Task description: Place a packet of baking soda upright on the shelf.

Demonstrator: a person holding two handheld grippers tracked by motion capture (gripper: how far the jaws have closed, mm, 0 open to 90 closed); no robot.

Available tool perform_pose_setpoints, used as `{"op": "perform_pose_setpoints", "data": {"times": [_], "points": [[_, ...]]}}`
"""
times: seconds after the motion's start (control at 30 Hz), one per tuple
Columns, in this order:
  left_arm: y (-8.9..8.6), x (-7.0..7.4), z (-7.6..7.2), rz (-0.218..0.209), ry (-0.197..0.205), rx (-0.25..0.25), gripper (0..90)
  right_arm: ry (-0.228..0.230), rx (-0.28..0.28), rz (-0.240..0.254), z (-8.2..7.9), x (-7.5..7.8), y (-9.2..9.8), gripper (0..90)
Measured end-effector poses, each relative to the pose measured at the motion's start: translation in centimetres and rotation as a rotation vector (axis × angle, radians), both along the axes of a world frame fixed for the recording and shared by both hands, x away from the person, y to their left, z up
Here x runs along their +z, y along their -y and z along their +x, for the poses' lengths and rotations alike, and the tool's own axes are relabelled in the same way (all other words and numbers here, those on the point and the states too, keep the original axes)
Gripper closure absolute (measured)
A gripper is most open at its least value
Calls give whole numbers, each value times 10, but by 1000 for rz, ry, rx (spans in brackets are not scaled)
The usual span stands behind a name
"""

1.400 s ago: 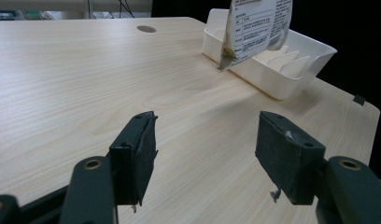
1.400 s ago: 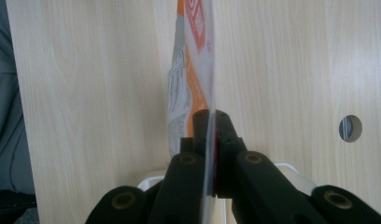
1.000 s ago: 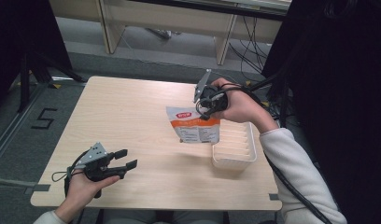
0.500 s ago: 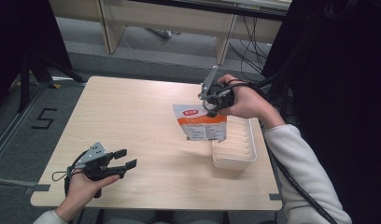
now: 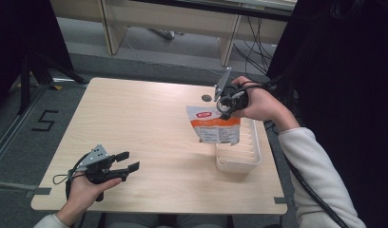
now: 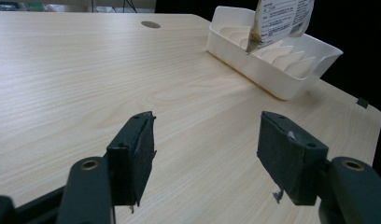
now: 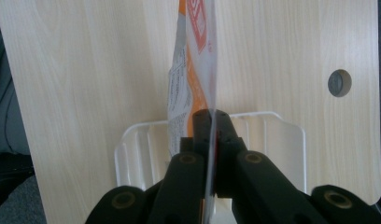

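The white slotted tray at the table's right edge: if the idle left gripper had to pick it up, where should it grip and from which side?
Probably the tray's near long wall, from above: it is a thin upright lip, bare on the side toward the left gripper, whose jaws stand open. The pouch hangs over the far end from the right gripper, so keep to the near end.

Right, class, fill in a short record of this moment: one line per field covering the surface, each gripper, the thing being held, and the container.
surface: light wooden table with a round hole
left gripper: open, holding nothing, low over the table's near left part
right gripper: shut on the top edge of the pouch
pouch: white and orange, hanging in the air over the tray's far end
tray: white, ribbed inside, at the table's right edge
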State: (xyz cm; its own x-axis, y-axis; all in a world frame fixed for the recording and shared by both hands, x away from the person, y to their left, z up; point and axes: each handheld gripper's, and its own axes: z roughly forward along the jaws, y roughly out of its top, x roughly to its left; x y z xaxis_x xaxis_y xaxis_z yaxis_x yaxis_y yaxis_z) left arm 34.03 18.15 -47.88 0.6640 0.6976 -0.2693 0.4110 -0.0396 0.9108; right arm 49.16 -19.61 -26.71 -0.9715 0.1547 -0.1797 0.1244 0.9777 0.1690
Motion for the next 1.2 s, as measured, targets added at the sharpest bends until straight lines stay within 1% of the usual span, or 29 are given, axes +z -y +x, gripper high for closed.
{"op": "perform_pose_setpoints", "data": {"times": [0.07,0.1,0.17,0.2,0.23,0.27,0.3,0.33,0.37,0.4,0.43,0.47,0.5,0.53,0.57,0.6,0.63,0.67,0.8,0.87,0.9,0.97,1.03,1.07,1.1,1.13,1.17,1.2], "points": [[0,0,0,2,-1,1,357,1,14,5,1,-1,3,900],[0,0,0,3,-1,1,357,6,4,3,0,-1,5,900],[0,0,0,1,-1,1,357,2,16,6,1,0,8,900],[0,0,0,0,-2,2,357,-4,-12,0,-1,0,10,900],[0,0,0,-2,-2,2,357,2,21,8,1,1,11,900],[0,0,0,-3,-2,2,356,-2,-8,3,-1,2,13,900],[0,0,0,-3,-2,2,356,0,-3,2,-1,2,15,900],[0,0,0,-1,-1,1,356,-3,20,2,0,2,16,900],[0,0,0,-1,-1,0,356,1,-20,-6,-2,2,17,900],[0,0,0,-1,-3,0,356,5,13,-5,0,2,18,900],[1,0,0,-3,-4,2,356,3,13,-4,0,2,19,900],[1,0,0,-2,-4,2,356,-4,-21,-8,-2,2,20,900],[1,0,0,1,-1,0,356,-4,-25,-16,-2,2,21,900],[0,1,0,15,6,-6,356,0,-6,-11,-1,2,22,900],[0,1,0,15,6,-5,356,2,-4,-10,-1,2,23,900],[1,0,0,8,8,-8,356,0,-29,-12,-2,2,25,900],[0,0,1,7,7,-10,356,-5,-34,-13,-3,2,25,900],[0,0,1,7,7,-10,356,1,-19,-10,-2,1,26,900],[0,0,1,8,9,-10,357,-10,-8,-15,-1,0,27,900],[0,0,1,7,8,-9,357,-14,-13,-17,-2,0,28,900],[0,0,1,7,8,-10,357,-14,-26,-18,-2,0,29,900],[0,0,1,11,9,-10,357,-11,-10,-15,-1,1,30,900],[0,0,1,12,5,-5,357,-13,-34,-22,-3,2,32,900],[0,0,1,12,5,-4,357,-10,-2,-22,-2,2,32,900],[0,1,1,13,5,-3,357,-20,-42,-29,-4,2,33,900],[1,0,1,5,6,-8,357,-22,-34,-29,-3,2,34,900],[1,0,1,7,8,-8,357,-13,-35,-35,-3,2,35,900],[1,1,1,9,8,-7,357,-13,-7,-36,-2,2,36,900]]}}
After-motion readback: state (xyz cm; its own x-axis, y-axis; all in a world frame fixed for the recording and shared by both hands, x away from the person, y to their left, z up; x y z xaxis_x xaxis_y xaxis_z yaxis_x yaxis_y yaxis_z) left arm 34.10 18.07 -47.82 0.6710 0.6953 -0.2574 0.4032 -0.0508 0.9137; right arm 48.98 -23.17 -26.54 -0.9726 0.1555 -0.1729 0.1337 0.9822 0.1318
